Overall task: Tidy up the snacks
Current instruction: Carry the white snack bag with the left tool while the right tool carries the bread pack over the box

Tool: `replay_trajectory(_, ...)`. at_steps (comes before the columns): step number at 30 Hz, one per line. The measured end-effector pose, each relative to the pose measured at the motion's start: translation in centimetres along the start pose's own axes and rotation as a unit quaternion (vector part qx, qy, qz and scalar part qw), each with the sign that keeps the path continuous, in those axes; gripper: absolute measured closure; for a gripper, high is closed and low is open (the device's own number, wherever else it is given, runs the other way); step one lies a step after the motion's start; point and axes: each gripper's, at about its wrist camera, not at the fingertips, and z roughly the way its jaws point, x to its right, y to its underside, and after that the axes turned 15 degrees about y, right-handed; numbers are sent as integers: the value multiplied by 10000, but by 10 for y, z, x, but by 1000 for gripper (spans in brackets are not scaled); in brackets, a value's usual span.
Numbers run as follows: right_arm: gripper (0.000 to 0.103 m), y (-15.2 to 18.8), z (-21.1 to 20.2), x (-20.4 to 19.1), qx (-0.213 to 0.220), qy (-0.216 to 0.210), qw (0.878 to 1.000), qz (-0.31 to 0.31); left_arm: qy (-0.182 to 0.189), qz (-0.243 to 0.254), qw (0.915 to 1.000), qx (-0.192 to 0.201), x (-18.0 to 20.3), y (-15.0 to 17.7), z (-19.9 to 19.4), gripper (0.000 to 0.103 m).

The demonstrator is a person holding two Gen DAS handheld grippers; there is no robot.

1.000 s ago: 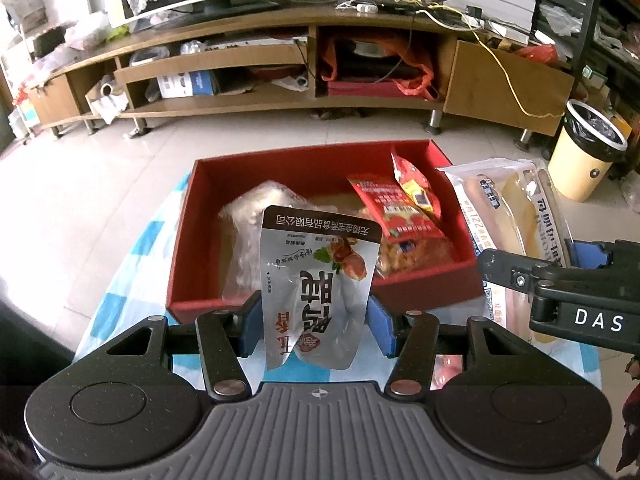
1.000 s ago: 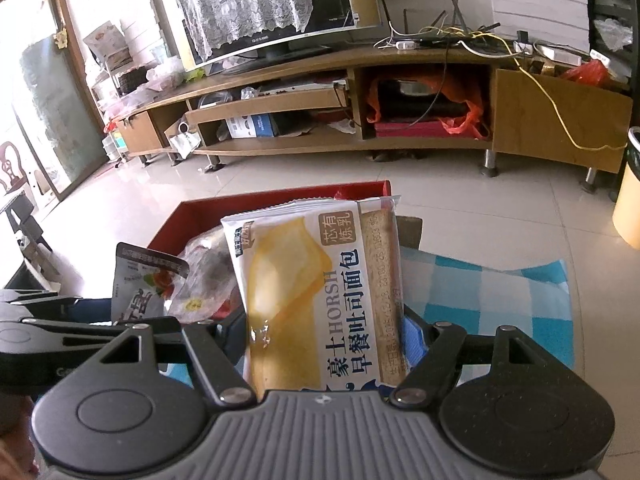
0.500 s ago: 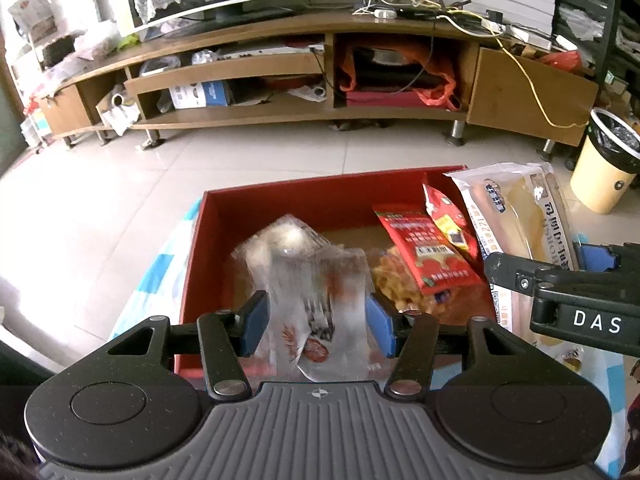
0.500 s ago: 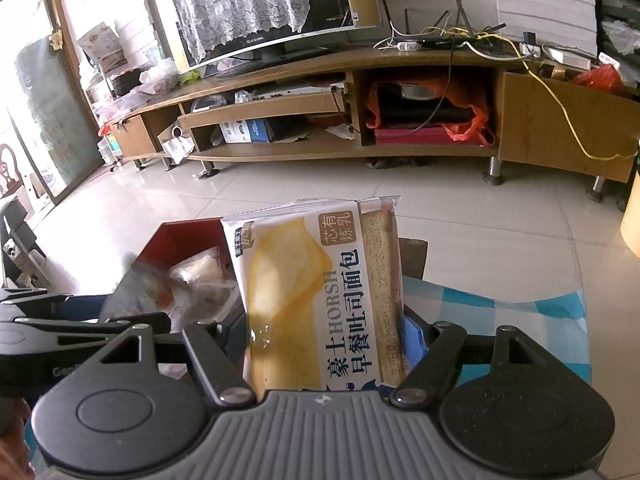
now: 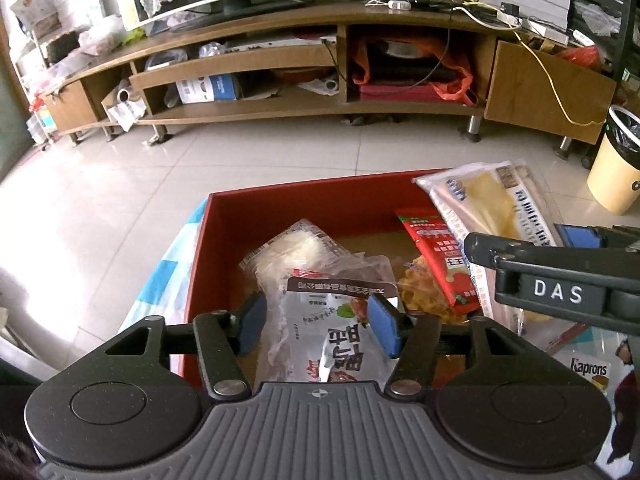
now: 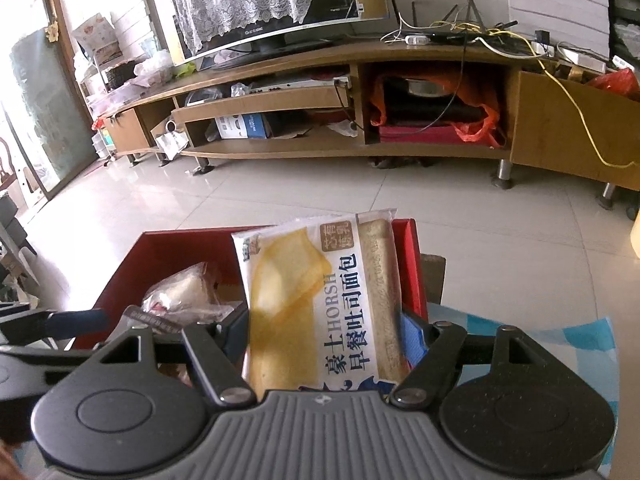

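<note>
Red box holds clear-wrapped buns, a red packet and a white pouch, between the left gripper's opening jaws. Right gripper clamps a bread pack over the box.

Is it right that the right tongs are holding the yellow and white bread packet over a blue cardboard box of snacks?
Not quite: the cardboard box is red, not blue, as the right wrist view shows. The right tongs do hold the yellow and white bread packet over that box of snacks; the blue you may be thinking of is the checked cloth beneath it.
</note>
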Motion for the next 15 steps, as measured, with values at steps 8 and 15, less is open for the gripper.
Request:
replay_trajectory(8, 24, 1, -2, -3, 43, 36, 10000, -47, 17, 70, 9999, 111, 2, 1, -9, 14)
replay_trajectory(15, 22, -2, -13, 3, 228, 157, 9996, 12, 41, 123, 9998, 150, 7, 3, -14, 12)
